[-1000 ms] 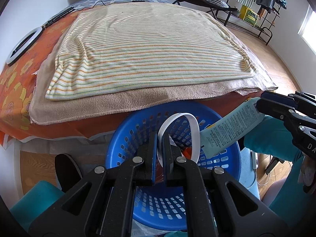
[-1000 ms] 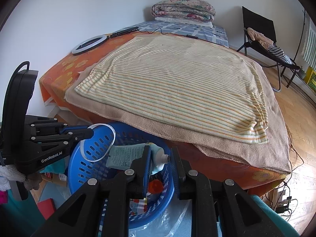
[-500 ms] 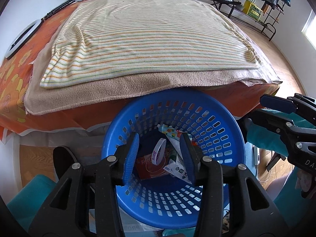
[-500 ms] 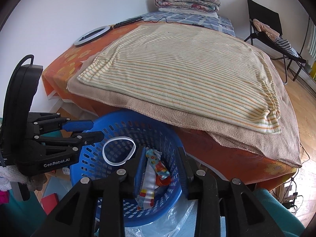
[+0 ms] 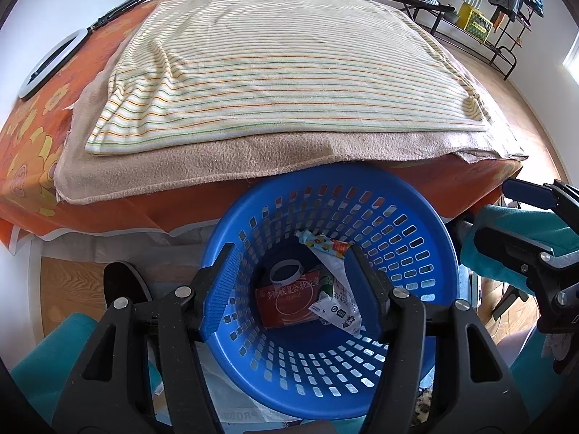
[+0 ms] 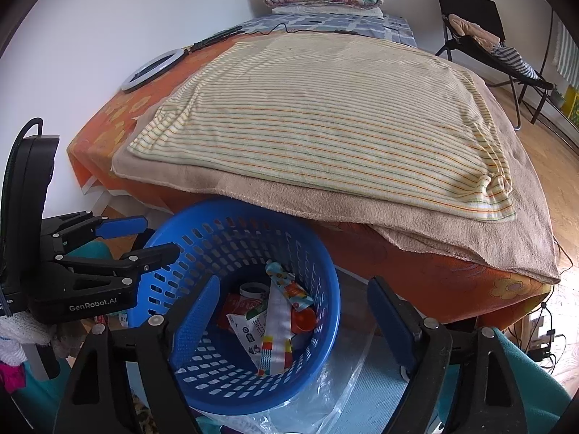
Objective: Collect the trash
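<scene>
Bed (image 5: 289, 83) at 12 o'clock, bare of litter. Blue basket (image 5: 416, 253) below holds the trash (image 5: 289, 296). Left claw (image 5: 289, 282) and right claw (image 6: 293, 314) both opening, empty. Risk: a pad hooks the rim on withdrawal, tipping it.

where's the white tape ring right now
In the left wrist view the white tape ring lies at the bottom of the blue plastic basket, beside the red carton.
</scene>
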Demonstrator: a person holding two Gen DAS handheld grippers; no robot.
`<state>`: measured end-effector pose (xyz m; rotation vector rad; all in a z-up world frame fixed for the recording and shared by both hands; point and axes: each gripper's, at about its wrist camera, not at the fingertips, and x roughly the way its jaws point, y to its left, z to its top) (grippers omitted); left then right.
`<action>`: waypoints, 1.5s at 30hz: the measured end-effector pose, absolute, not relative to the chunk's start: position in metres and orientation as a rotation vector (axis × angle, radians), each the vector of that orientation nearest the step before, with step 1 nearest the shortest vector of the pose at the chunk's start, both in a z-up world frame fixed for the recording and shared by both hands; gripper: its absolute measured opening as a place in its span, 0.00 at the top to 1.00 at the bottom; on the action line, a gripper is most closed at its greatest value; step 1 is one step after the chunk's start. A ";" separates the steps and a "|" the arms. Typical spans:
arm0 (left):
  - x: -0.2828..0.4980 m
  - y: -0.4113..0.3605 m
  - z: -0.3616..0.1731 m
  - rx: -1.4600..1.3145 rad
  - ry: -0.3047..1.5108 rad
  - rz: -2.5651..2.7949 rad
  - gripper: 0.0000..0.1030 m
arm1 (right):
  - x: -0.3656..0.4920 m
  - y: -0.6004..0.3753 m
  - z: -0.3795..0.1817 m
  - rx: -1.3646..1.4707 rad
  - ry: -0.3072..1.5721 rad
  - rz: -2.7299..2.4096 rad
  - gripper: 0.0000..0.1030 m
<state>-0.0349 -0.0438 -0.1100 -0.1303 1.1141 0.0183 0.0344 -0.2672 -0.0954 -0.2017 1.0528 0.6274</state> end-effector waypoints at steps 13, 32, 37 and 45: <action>-0.034 -0.032 -0.087 -0.164 1.046 0.056 0.31 | 0.040 -0.270 -0.081 -0.151 1.021 0.588 0.06; -0.031 -0.019 -0.017 -0.176 0.891 0.087 0.31 | 0.043 -0.271 -0.044 -0.121 0.946 0.550 0.06; -0.027 -0.017 0.017 -0.158 0.823 0.081 0.31 | 0.044 -0.271 -0.015 -0.129 0.873 0.545 0.01; -0.023 -0.013 0.058 -0.145 0.747 0.065 0.15 | 0.056 -0.268 0.025 -0.158 0.770 0.534 0.00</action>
